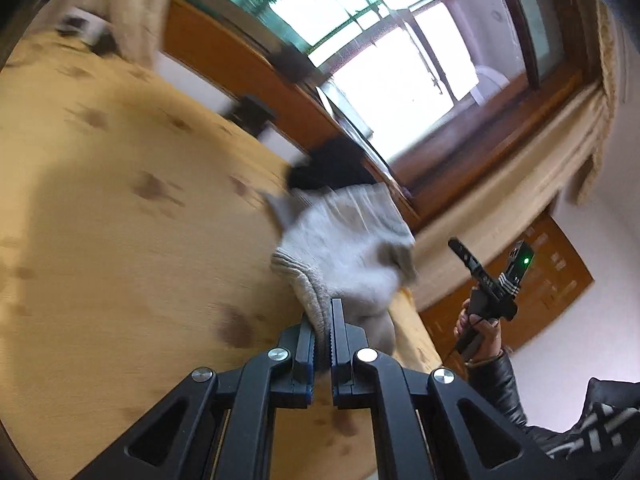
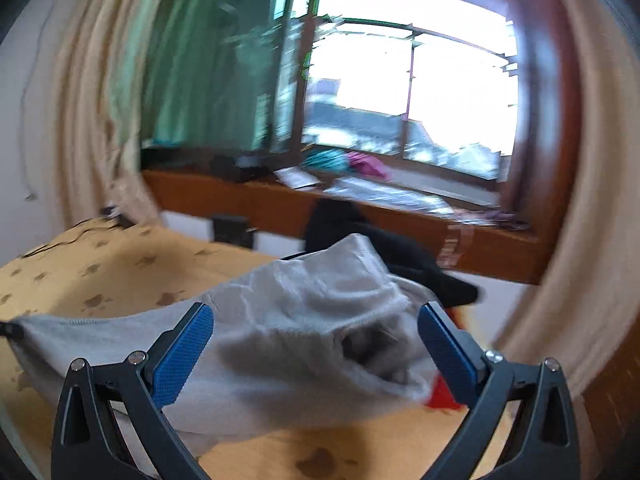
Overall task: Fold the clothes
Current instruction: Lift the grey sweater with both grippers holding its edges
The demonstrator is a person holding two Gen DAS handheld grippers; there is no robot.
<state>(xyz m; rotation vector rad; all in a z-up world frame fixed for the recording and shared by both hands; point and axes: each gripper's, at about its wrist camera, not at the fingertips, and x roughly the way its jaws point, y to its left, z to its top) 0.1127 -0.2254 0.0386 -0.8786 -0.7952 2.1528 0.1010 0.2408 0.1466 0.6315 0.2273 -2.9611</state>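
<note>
A grey knit garment (image 1: 348, 248) hangs bunched above a yellow paw-print bedsheet (image 1: 120, 240). My left gripper (image 1: 324, 320) is shut on its ribbed hem. In the right wrist view the same grey garment (image 2: 280, 320) stretches from the left edge across the sheet (image 2: 100, 272), sagging in the middle. My right gripper (image 2: 316, 344) stands open just in front of the bunched end, its blue pads (image 2: 184, 356) wide apart and off the cloth. From the left wrist view the right gripper (image 1: 490, 254) is seen raised in a hand, beside the bed, with nothing in it.
A black garment (image 2: 400, 256) lies on the bed behind the grey one. Something red (image 2: 442, 396) shows under the grey cloth's right end. A wooden ledge (image 2: 280, 204) under the window holds clutter. Beige curtains (image 2: 92, 120) hang at both sides. Cables (image 2: 80, 236) lie at the far left corner.
</note>
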